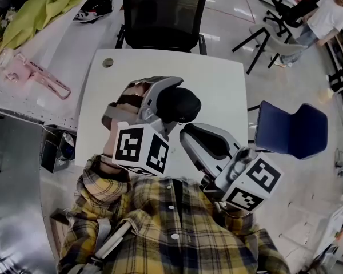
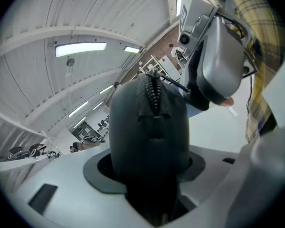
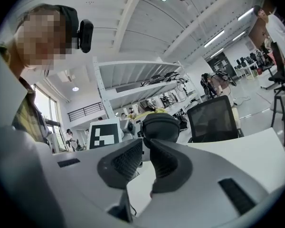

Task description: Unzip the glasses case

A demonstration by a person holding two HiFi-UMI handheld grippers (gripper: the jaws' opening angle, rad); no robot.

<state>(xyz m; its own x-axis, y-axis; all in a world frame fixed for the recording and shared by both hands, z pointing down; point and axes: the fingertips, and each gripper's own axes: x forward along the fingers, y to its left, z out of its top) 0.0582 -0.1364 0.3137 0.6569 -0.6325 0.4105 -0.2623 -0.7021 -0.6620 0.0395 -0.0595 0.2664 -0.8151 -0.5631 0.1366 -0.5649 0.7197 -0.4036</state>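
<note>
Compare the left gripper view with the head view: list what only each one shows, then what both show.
Only the left gripper view: the zipper teeth running up the black rounded glasses case, and a ceiling strip light.

Only the head view: the white table, the black mesh office chair, the blue chair and the green cloth on the neighbouring table.

Both: the case held by the left gripper, its tongs clamped on it, and the right gripper close by.
</note>
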